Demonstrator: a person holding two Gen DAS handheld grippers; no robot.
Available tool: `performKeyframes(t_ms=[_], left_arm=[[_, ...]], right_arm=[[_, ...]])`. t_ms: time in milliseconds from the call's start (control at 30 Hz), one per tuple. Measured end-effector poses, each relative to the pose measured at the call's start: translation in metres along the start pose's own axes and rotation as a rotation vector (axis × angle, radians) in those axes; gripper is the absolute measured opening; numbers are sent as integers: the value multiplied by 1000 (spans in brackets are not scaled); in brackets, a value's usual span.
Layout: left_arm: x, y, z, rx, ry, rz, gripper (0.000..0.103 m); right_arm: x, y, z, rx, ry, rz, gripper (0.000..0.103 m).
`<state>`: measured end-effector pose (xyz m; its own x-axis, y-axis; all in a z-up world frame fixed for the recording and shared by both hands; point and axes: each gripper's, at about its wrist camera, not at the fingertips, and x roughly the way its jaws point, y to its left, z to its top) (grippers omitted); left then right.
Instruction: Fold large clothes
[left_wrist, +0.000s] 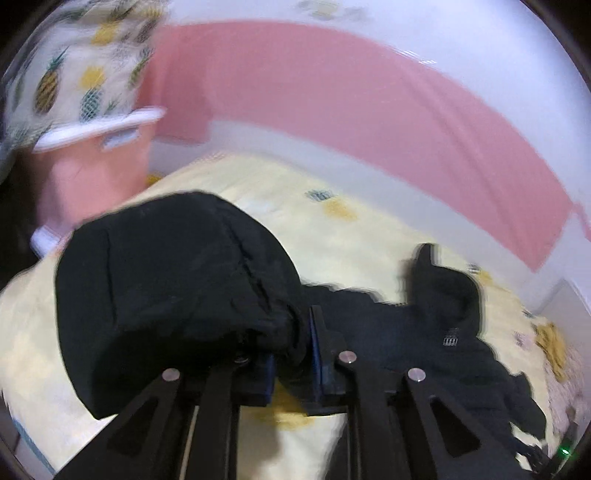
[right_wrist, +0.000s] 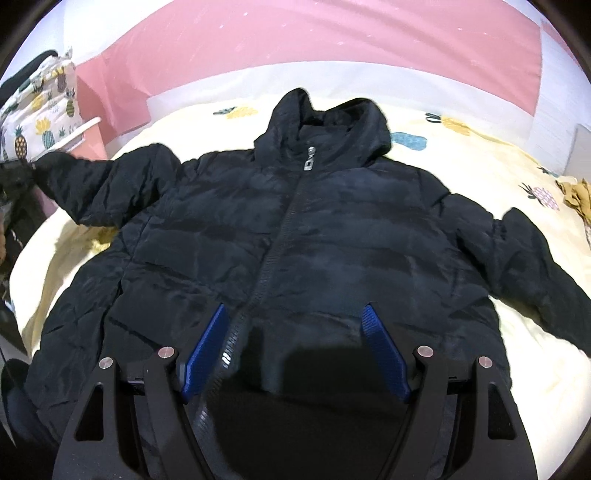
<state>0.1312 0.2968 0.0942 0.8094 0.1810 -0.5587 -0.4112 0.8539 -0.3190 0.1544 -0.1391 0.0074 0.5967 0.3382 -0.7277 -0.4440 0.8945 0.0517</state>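
A black puffer jacket (right_wrist: 295, 236) lies front up and zipped on the pale yellow pineapple-print bed sheet (right_wrist: 461, 147), hood toward the far wall, both sleeves spread out. My right gripper (right_wrist: 295, 314) is open, its blue pads on either side of the zipper just above the jacket's lower front. My left gripper (left_wrist: 291, 339) is shut on the cuff of the jacket's left sleeve (left_wrist: 177, 280) and holds it up off the bed; the same sleeve shows in the right wrist view (right_wrist: 92, 184), stretched out to the left. The left wrist view is blurred by motion.
A pink bin with a white rim (left_wrist: 96, 162) stands at the bed's left edge, with pineapple-print fabric (left_wrist: 74, 74) above it. A pink and white wall (right_wrist: 295, 44) runs behind the bed. A yellow-brown cloth (right_wrist: 576, 195) lies at the far right.
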Motion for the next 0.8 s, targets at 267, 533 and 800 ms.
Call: performKeyframes(t_ms=[267,533,800], left_arm=[[-24,-144,-2,238,14,-267,15],[49,-250,-69,383,208,-430,15],[103,-282,-137,382,414,-565,59]], right_arm=[[-29,-43,-12,90,-45,-49,75],[-38,-91,-29,173,-33,-111,75],[-31,-122,-41,213,-6,-148,75]])
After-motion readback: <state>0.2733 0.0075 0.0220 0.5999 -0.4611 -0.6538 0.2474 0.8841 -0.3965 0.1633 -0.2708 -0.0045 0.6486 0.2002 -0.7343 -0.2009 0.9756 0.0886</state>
